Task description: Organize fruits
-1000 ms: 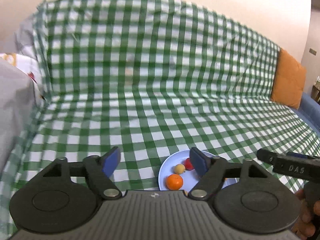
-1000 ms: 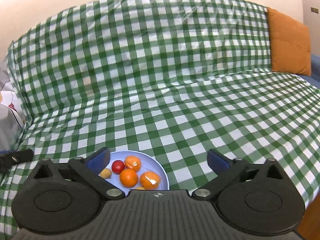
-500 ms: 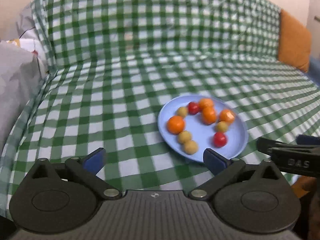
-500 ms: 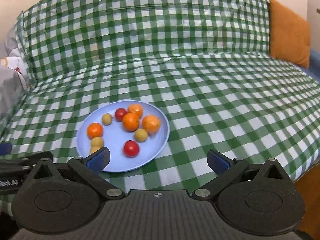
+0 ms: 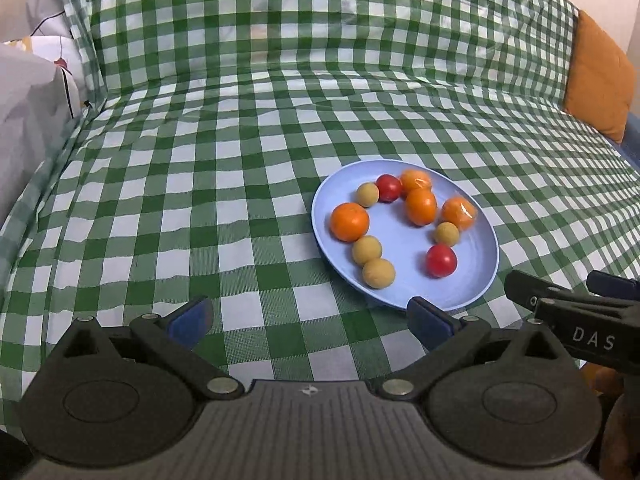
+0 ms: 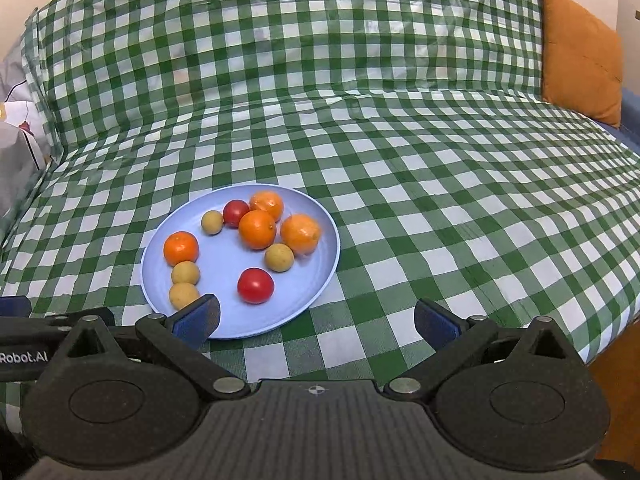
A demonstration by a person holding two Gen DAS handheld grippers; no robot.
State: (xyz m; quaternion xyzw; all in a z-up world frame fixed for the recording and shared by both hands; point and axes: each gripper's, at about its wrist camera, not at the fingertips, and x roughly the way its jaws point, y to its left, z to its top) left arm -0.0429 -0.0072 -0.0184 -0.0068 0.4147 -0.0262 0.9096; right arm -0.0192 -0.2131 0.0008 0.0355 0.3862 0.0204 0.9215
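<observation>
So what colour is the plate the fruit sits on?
The plate is a plain pale blue, with no pattern. It shows best in the right wrist view.

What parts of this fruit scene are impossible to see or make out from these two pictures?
- Near rim of the blue plate: covered by a finger of the right tool in the right wrist view, and by the left tool in the left wrist view.
- Tan fruit nearest the camera: partly behind that finger.
- Orange cushion: cut off by the fisheye edge.
- White cloth at far left: cut off by the frame edge.
</observation>
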